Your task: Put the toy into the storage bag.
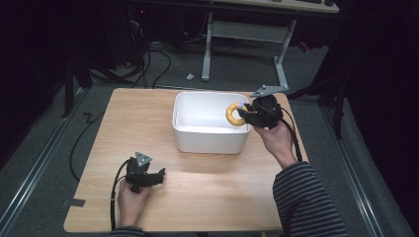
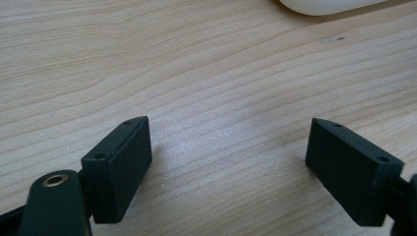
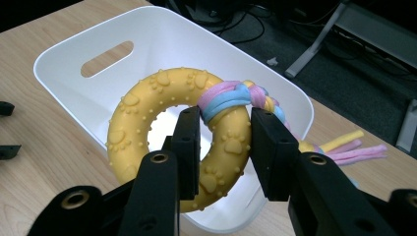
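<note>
A yellow rubber ring toy (image 3: pixel 147 128) with paw prints and a pink, blue and yellow braided rope tail (image 3: pixel 344 147) hangs over the right end of a white plastic bin (image 3: pixel 64 54). My right gripper (image 3: pixel 223 147) is shut on the ring's near side, held above the bin's right rim (image 1: pixel 247 118). In the high view the ring (image 1: pixel 233 114) shows at the bin's (image 1: pixel 210 143) right edge with the right gripper (image 1: pixel 249 114) beside it. My left gripper (image 1: pixel 160 175) rests low over the wooden table (image 1: pixel 207 192) at the front left, open, with bare wood between its pads (image 2: pixel 125 162).
The bin stands at the table's back centre and looks empty inside. A corner of the bin (image 2: pixel 324 5) shows in the left gripper view. Beyond the table are a desk frame (image 1: pixel 247 44), cables on the floor and dark surroundings.
</note>
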Available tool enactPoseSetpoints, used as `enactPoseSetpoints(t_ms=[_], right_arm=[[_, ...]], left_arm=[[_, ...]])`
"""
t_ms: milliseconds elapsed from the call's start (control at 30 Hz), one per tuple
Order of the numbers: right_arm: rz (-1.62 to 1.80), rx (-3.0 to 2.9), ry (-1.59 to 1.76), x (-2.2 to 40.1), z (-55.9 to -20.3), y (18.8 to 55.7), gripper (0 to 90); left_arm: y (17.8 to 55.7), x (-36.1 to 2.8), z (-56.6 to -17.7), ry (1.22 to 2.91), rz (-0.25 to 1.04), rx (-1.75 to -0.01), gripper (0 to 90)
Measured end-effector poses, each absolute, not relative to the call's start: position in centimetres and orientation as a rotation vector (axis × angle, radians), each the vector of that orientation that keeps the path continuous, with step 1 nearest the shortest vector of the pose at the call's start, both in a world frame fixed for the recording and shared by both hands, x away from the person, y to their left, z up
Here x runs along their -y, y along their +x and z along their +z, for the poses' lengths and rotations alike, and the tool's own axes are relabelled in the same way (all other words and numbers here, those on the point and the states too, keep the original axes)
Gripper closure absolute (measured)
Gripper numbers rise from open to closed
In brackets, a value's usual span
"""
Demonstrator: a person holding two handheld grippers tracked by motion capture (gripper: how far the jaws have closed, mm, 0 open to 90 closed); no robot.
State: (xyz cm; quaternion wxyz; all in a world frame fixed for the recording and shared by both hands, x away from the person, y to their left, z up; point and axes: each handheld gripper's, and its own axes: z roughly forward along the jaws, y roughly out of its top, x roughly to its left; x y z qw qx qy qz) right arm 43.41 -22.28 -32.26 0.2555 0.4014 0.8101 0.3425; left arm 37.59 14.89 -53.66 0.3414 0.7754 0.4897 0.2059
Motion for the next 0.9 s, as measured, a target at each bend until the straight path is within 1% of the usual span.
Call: enactPoseSetpoints(t_ms=[333,700,900], right_arm=[[0.916,-2.220,1.075,20.5,-32.3,44.9,66.4],[0.879,-2.245,1.086,19.6,-32.7,46.1,66.3],[0.857,-2.267,1.099,18.8,-33.6,47.0,66.3]], left_arm=[[37.6,-14.9,-53.6,2.018,0.533,-1.273,17.9],[37.6,-14.9,-53.6,2.018,0.533,-1.273,17.9],[37.6,-14.9,-53.6,2.020,0.533,-1.272,17.7]])
